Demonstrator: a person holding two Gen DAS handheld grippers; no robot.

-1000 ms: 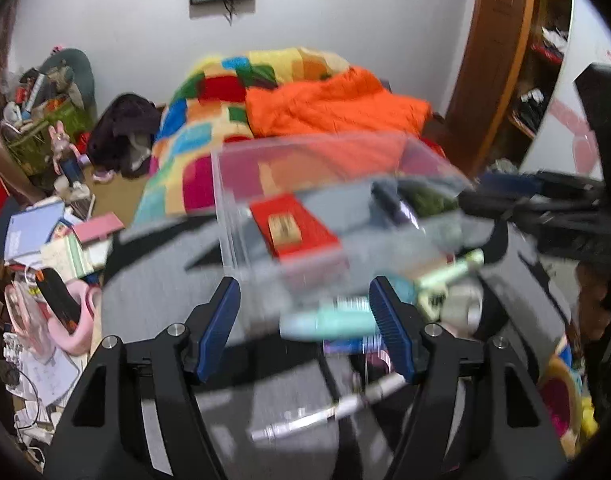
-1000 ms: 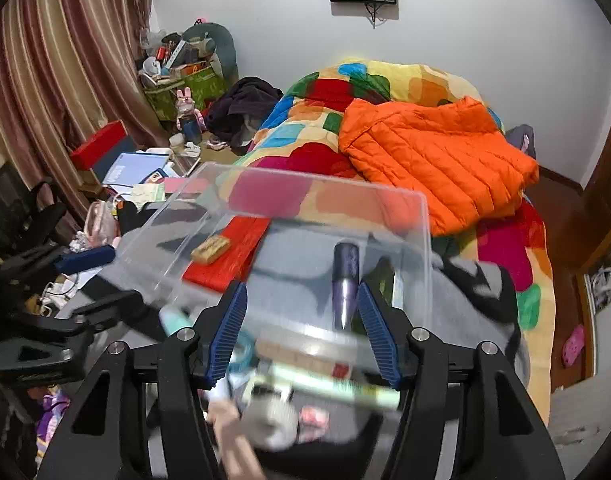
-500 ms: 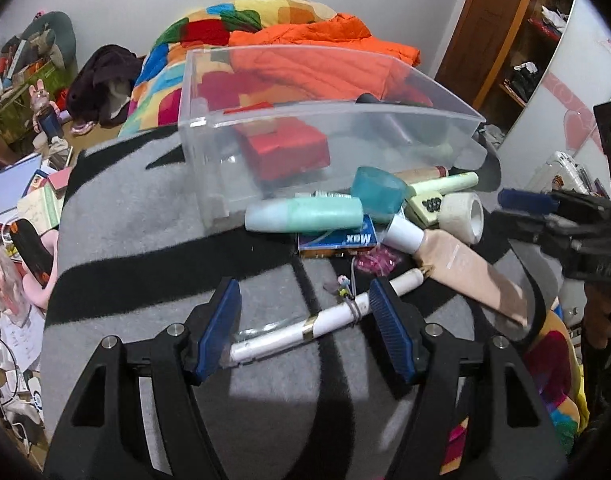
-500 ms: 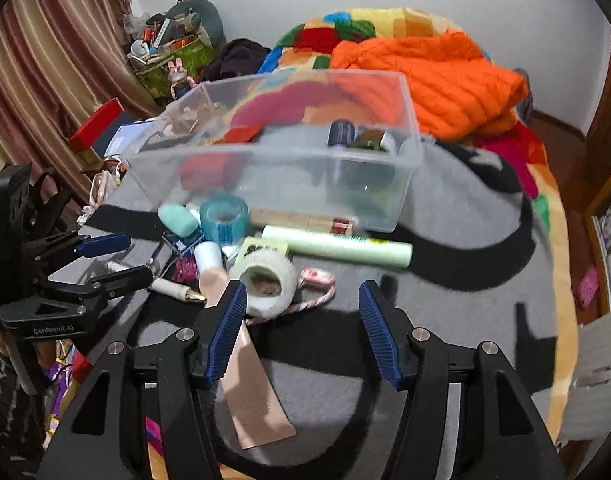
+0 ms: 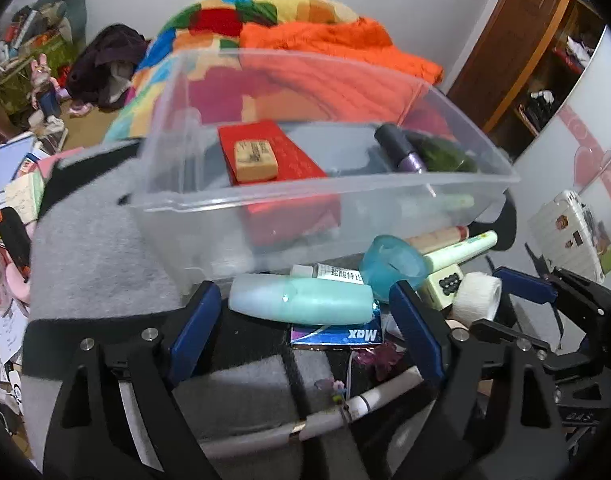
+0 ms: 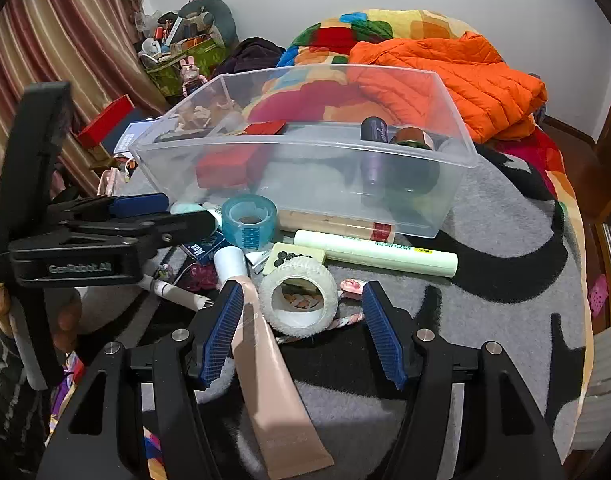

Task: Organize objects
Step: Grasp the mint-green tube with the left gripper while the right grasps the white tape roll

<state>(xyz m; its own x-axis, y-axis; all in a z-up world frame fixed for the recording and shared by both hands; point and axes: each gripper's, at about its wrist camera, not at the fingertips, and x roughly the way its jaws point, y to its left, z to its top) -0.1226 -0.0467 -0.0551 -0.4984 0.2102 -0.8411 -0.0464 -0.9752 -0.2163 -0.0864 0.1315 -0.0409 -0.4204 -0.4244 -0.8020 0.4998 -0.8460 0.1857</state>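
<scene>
- Currently both grippers are held low over the grey-and-black blanket [image 6: 505, 320]; nothing is gripped by either.
- Right gripper [image 6: 301, 334]: fingers spread wide, empty. White tape roll [image 6: 299, 298] is framed between them, just ahead of the tips; the beige tube [image 6: 273, 380] lies under the left finger, and a braided cord is partly hidden under the roll.
- Left gripper [image 5: 301, 320]: fingers spread wide, empty. Mint bottle [image 5: 301, 299] lies crosswise between the tips, resting on a blue "Max" box [image 5: 337, 335].
- White pen [image 5: 345, 408] lies nearer the left camera, between the finger bases.
- Middle ground: blue tape roll [image 6: 248, 220], small cream tile [image 6: 293, 258] and long pale green tube [image 6: 375, 254] are crowded together, touching or nearly so.
- Beyond: clear bin [image 6: 305, 152] sits on the blanket, already holding a red box [image 5: 273, 152], an eraser [image 5: 255, 159] and a purple tube [image 5: 401, 146]. Most loose items are judged still to be binned.
- Far: orange jacket [image 6: 445, 68] on a patchwork quilt.
- Risks, as judged:
  - Beige tube could be pinched together with the white roll if the right fingers are closed as placed.
  - Mint bottle is round and lies across the fingers; it could roll or squirt out, or the box could be dragged along.
  - Grippers are near each other; a collision is possible.
  - Bin is light on soft bedding; it could be tipped by a knock on the rim.
</scene>
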